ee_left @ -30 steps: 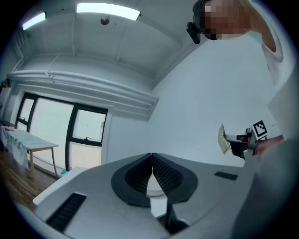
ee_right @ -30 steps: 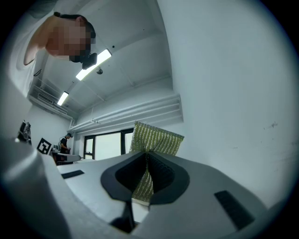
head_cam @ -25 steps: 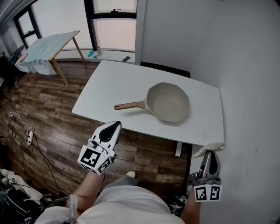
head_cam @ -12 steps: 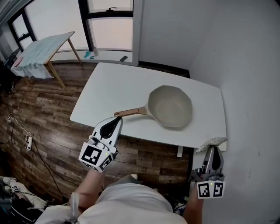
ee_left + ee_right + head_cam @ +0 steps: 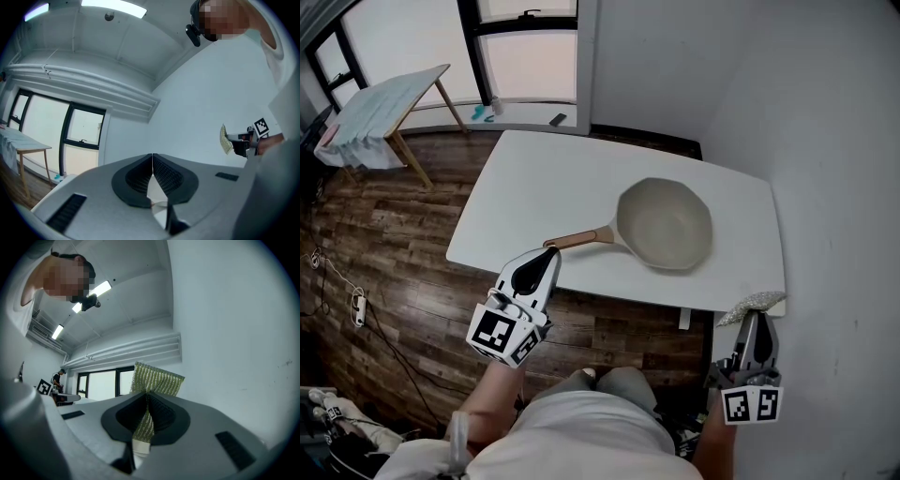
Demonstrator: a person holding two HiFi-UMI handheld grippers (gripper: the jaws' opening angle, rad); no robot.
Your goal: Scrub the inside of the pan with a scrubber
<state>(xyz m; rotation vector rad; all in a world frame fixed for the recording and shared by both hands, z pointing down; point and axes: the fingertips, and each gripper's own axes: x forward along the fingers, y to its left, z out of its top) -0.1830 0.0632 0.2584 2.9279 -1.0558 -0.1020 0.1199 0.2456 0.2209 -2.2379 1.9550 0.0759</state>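
A cream pan [image 5: 666, 225] with a brown wooden handle [image 5: 579, 237] lies on the white table [image 5: 534, 187], its handle pointing left toward me. My left gripper [image 5: 547, 253] hangs at the table's near edge, just short of the handle's end, jaws shut and empty [image 5: 152, 157]. My right gripper [image 5: 754, 317] is at the table's near right corner, shut on a yellow-green scrubber [image 5: 752, 304]. In the right gripper view the scrubber [image 5: 154, 378] sticks up from between the jaws. The left gripper view shows the scrubber [image 5: 225, 139] off to the right.
A white wall [image 5: 825, 187] runs close along the table's right side. Dark wood floor [image 5: 384, 253] lies to the left, with a small cloth-covered table [image 5: 375, 112] by the window. My knees and white shirt [image 5: 581, 441] fill the bottom of the head view.
Both grippers have edged forward toward the table's near edge. The left one now reaches the handle's end; the right one, with the scrubber, is at the table corner.
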